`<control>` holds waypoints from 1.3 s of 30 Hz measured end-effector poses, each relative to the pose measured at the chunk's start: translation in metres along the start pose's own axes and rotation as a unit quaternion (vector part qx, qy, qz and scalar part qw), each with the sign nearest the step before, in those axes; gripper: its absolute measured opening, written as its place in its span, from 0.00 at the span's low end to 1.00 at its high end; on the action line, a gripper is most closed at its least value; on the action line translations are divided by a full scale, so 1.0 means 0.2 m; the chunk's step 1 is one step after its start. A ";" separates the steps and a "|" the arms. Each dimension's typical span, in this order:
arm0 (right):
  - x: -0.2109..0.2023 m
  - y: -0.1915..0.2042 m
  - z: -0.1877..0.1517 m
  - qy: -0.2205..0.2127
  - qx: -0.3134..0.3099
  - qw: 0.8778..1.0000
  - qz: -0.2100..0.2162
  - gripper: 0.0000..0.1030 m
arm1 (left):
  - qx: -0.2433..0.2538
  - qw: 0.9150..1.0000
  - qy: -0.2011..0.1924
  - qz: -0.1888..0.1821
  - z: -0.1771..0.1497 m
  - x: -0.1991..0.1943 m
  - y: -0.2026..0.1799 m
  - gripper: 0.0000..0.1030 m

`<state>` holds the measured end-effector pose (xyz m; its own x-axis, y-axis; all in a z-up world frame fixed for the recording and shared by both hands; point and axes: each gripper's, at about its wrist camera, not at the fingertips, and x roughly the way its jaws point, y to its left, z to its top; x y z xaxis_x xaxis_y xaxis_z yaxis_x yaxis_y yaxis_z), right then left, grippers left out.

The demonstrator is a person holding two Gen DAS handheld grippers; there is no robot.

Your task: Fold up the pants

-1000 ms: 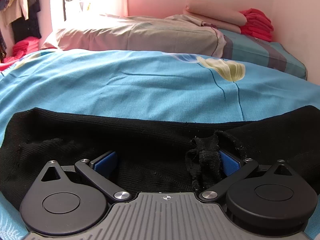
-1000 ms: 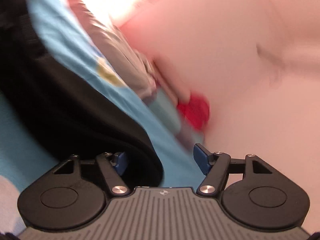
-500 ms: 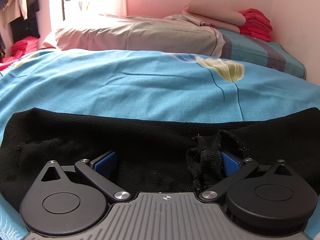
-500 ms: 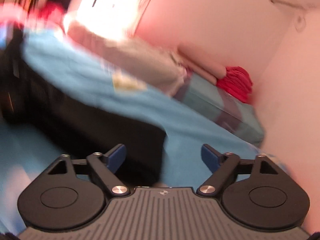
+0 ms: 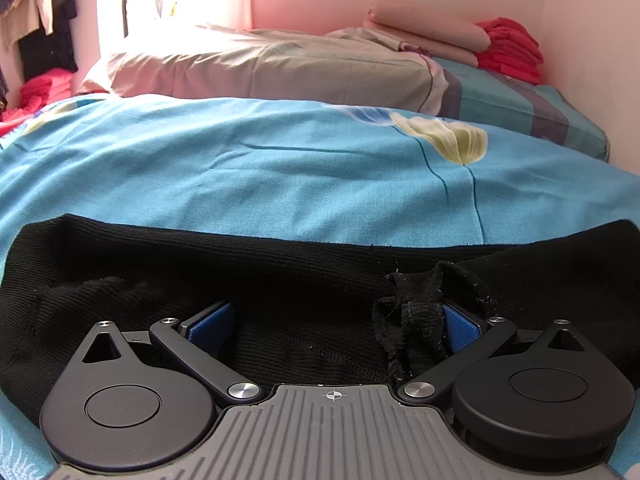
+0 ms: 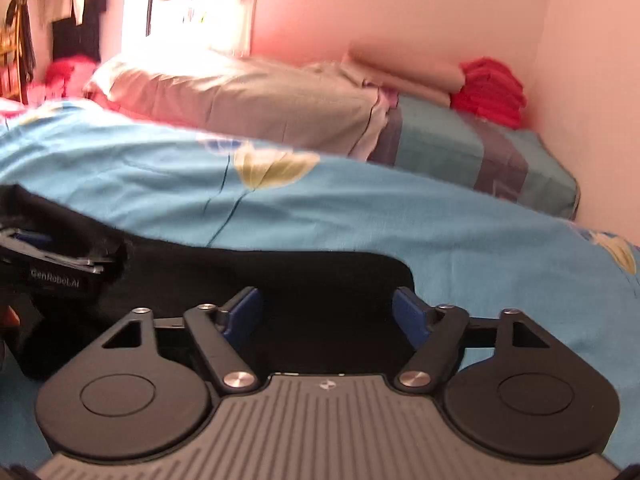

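Note:
Black ribbed pants (image 5: 304,272) lie across the near part of a blue bedsheet (image 5: 280,168). My left gripper (image 5: 334,322) is open over the pants, its blue pads wide apart; a knotted black drawstring (image 5: 408,316) drapes over the right pad. In the right wrist view my right gripper (image 6: 326,310) is open low over the right end of the pants (image 6: 280,276), near their rounded edge. The left gripper (image 6: 48,276) shows at that view's left edge.
A beige pillow (image 5: 272,68) and a striped teal cushion (image 5: 520,104) lie at the bed's far side. Folded pink and red textiles (image 5: 508,52) are stacked in the far right corner against pink walls. Clothes (image 5: 40,20) hang at the far left.
The right gripper has swung from a tilted, blurred view to level and come down over the pants' right end. The left gripper has stayed put and open.

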<state>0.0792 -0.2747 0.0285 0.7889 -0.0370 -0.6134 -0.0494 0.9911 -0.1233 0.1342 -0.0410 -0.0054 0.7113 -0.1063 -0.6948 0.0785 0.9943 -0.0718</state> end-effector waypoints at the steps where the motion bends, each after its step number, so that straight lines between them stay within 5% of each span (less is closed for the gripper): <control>1: 0.07 0.00 -0.03 0.033 -0.002 0.999 0.000 0.79 | -0.009 1.000 -0.001 -0.014 0.01 -0.01 0.02 1.00; 7: 0.04 0.01 -0.02 0.019 -0.020 1.000 -0.015 0.81 | -0.075 0.990 -0.043 -0.114 0.06 -0.16 0.21 1.00; 10: -0.03 0.04 0.00 0.002 -0.014 1.000 -0.022 0.78 | -0.095 0.986 -0.060 -0.121 0.09 -0.25 0.29 1.00; 13: -0.05 0.08 0.00 -0.017 -0.005 1.000 0.004 0.86 | -0.105 0.986 -0.084 -0.093 0.09 -0.38 0.40 1.00; 16: 0.02 0.19 0.00 0.045 -0.054 0.997 -0.018 0.87 | -0.127 0.986 -0.096 -0.042 0.03 -0.51 0.58 1.00; 19: -0.07 0.32 0.07 0.008 -0.060 0.997 -0.042 0.81 | -0.155 0.982 -0.096 0.046 -0.06 -0.63 0.80 1.00; 25: -0.26 0.96 0.07 -0.084 -0.185 0.977 0.065 0.83 | -0.214 0.956 -0.086 0.182 -0.30 -0.84 1.17 1.00; 30: -0.22 1.52 0.00 -0.089 -0.271 0.952 0.114 0.82 | -0.251 0.942 -0.082 0.209 -0.45 -0.99 1.30 1.00; 36: -0.10 1.96 -0.07 -0.103 -0.356 0.927 0.063 0.81 | -0.270 0.936 -0.079 0.214 -0.57 -1.10 1.36 1.00; 39: -0.03 2.00 0.01 -0.085 -0.339 0.935 0.058 0.77 | -0.261 0.940 -0.077 0.206 -0.59 -1.10 1.33 1.00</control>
<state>0.0565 0.1226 -0.0160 0.8373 0.1433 -0.5277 -0.4721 0.6764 -0.5653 -0.0832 0.2481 0.0435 0.7014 0.3292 -0.6322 -0.5505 0.8136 -0.1872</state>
